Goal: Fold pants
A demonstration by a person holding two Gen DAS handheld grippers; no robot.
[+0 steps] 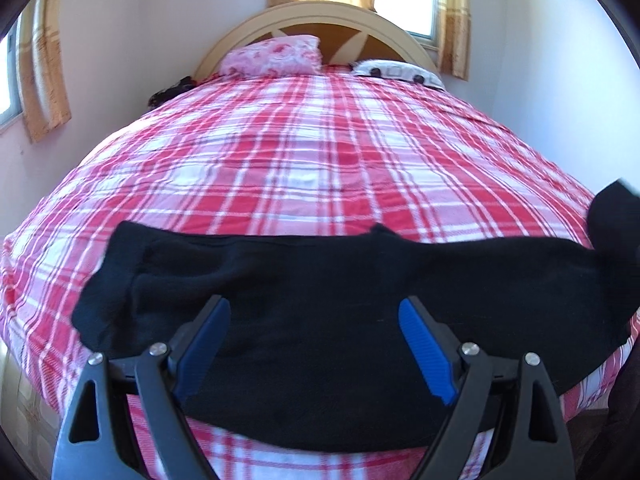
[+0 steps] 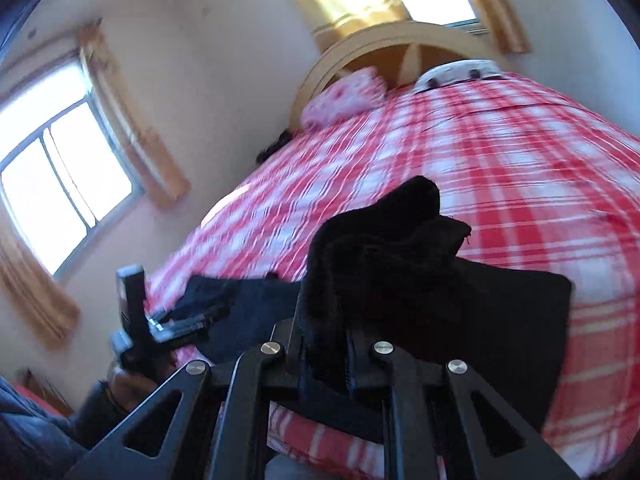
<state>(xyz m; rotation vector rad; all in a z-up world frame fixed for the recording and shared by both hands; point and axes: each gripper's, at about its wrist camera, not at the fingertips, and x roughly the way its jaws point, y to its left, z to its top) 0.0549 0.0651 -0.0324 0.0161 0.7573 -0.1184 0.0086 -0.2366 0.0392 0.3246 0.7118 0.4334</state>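
Black pants [image 1: 312, 280] lie spread across the near edge of a bed with a red and white plaid cover [image 1: 304, 152]. My left gripper [image 1: 314, 312] is open above the middle of the pants, its blue pads [image 1: 424, 348] apart and empty. My right gripper [image 2: 326, 336] is shut on a bunched end of the pants [image 2: 384, 248] and holds it lifted off the bed. That raised end shows in the left wrist view at the far right [image 1: 612, 220]. The left gripper appears blurred at the left of the right wrist view [image 2: 160, 324].
A pink floral pillow [image 1: 272, 56] and a white patterned pillow [image 1: 400, 70] lie against the curved wooden headboard [image 1: 320, 16]. Curtained windows [image 2: 60, 184] are in the walls. The bed's front edge [image 1: 280, 456] is right below the grippers.
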